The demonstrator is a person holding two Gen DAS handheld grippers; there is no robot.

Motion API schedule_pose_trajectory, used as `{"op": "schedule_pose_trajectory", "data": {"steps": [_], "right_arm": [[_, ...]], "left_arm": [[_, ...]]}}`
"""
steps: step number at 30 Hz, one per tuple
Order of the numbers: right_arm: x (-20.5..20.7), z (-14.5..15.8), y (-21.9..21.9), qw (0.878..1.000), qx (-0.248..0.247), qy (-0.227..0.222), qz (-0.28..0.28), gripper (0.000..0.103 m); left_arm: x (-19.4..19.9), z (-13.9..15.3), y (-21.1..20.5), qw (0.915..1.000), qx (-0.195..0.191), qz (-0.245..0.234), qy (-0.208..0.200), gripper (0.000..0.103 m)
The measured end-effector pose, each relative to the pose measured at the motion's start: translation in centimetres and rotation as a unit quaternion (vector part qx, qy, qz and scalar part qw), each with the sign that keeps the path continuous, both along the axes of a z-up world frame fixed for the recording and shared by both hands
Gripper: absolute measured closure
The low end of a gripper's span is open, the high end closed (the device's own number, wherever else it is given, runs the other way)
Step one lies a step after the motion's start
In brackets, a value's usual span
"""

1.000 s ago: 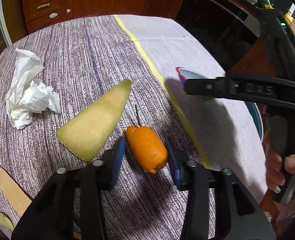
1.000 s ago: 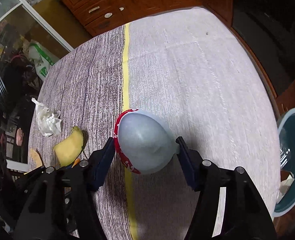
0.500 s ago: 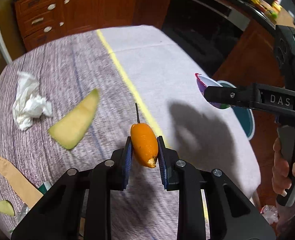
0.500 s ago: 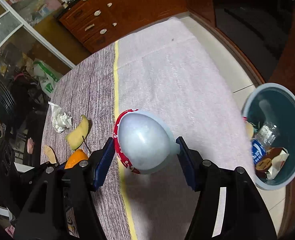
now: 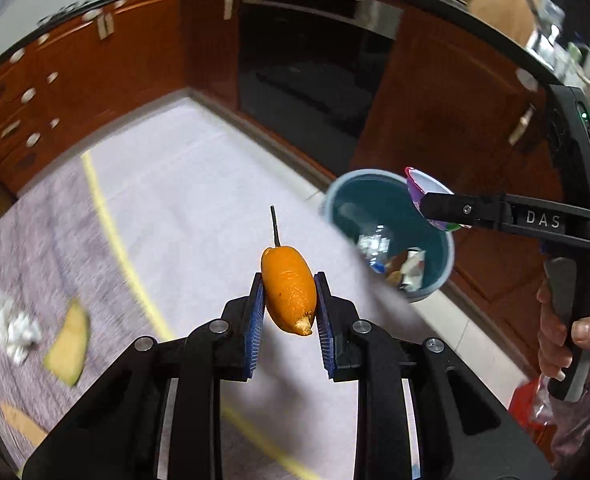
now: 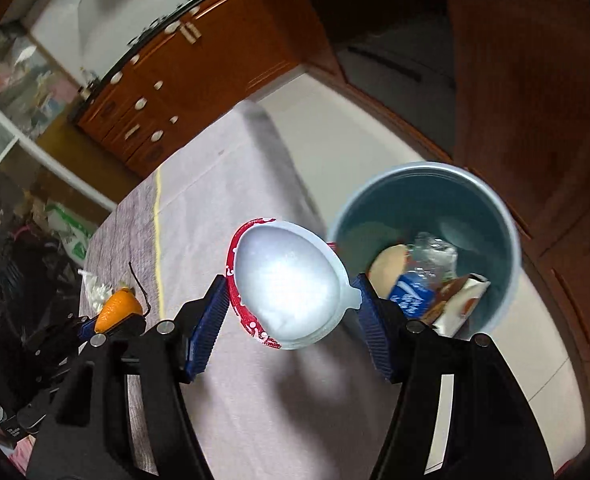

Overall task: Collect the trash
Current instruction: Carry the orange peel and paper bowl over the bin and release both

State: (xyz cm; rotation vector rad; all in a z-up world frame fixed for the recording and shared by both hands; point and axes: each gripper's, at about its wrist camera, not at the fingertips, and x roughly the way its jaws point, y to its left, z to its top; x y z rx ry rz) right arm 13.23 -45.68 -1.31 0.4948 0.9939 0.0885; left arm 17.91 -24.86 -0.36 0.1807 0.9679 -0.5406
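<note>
Orange peel [image 5: 289, 289], stem up, pinched between blue fingers [image 5: 255, 312].

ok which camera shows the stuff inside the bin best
The right wrist view: it looks down into the bin, showing a crushed bottle and wrappers. The left wrist view shows the same bin smaller and blurrier, its contents only a jumble, partly behind the cup.

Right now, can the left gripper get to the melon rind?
Probably not: the left gripper is shut on the orange peel, lifted off the table, with the melon rind lying off to its side.
</note>
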Motion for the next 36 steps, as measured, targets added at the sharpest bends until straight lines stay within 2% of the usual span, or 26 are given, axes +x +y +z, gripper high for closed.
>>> {"op": "schedule_pose_trajectory", "data": {"steps": [7,11,21,30,33,35,36], "right_arm": [[-1.7,-1.3,-5.0,0.999,0.016,0.005,-0.046,0.042],[-2.3,-2.2,-7.1,0.998,0.022,0.014,-0.063,0.042],[-1.3,-5.2,-9.8,0.995,0.035,0.037,-0.086,0.041],[1.4,-7.2,-9.6,0.995,0.039,0.057,-0.078,0.04],[2.1,-7.2,-9.3,0.995,0.038,0.056,-0.073,0.039],[2.4,-7.2,-9.3,0.995,0.042,0.055,-0.071,0.031],[2.5,-7.1,-9.2,0.995,0.043,0.054,-0.071,0.029]], "left_arm": [[-0.3,-0.6,-7.2,0.9984,0.02,-0.053,-0.003,0.078],[-0.1,-1.2,-9.7,0.9976,0.025,-0.064,0.004,0.078],[2.2,-4.2,-13.2,0.9953,0.059,-0.073,0.02,0.078],[3.7,-5.8,-14.1,0.9945,0.066,-0.073,0.036,0.075],[4.1,-6.1,-14.3,0.9946,0.069,-0.068,0.038,0.062],[4.2,-6.0,-14.4,0.9947,0.073,-0.066,0.03,0.048],[4.2,-5.9,-14.3,0.9949,0.074,-0.064,0.024,0.046]]}}
